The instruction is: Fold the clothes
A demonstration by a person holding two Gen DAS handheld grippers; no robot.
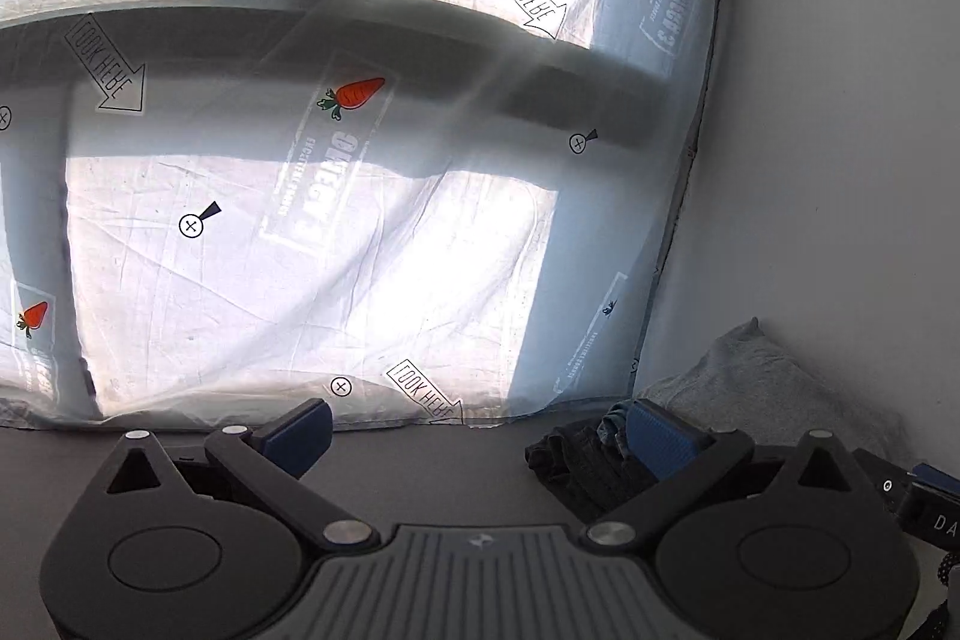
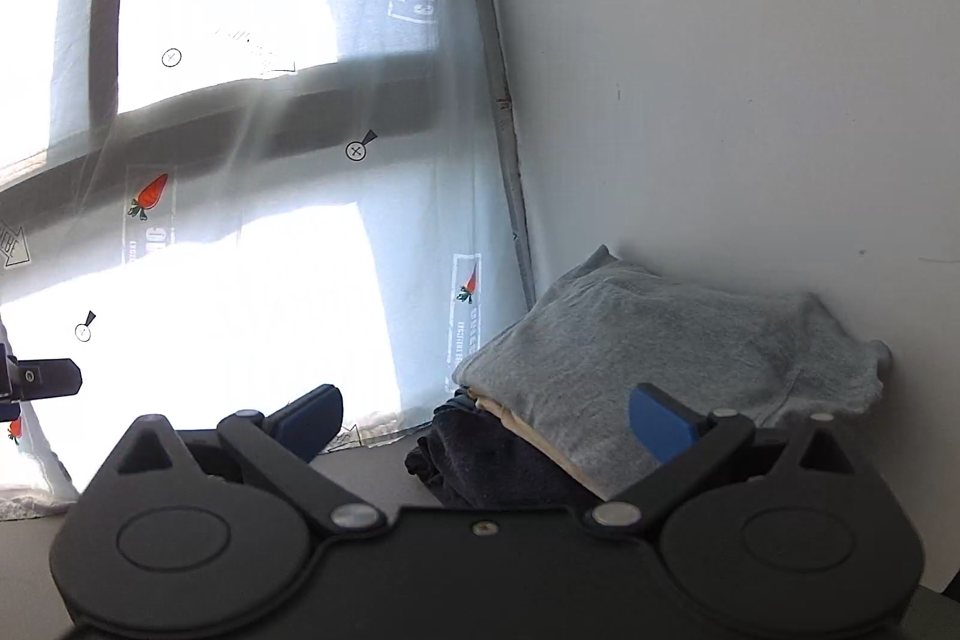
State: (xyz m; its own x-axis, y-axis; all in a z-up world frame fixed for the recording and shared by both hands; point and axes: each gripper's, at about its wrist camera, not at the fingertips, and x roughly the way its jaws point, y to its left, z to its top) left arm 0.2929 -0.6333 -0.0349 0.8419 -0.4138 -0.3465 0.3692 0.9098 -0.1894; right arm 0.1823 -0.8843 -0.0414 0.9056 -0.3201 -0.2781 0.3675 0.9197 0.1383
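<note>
On the left, our left gripper has its jaws spread wide with nothing between them, facing the sunlit printed curtain. To its right, in the corner where the worktop meets the white wall, sits the stack of folded clothes: a grey top over a cream piece and dark denim. Our right gripper is likewise wide open and empty. We judge one garment done; next we must find another, which is not in view.

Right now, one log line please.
left gripper: open, empty | right gripper: open, empty | folded grey garment tops stack on dark folded garment
</note>
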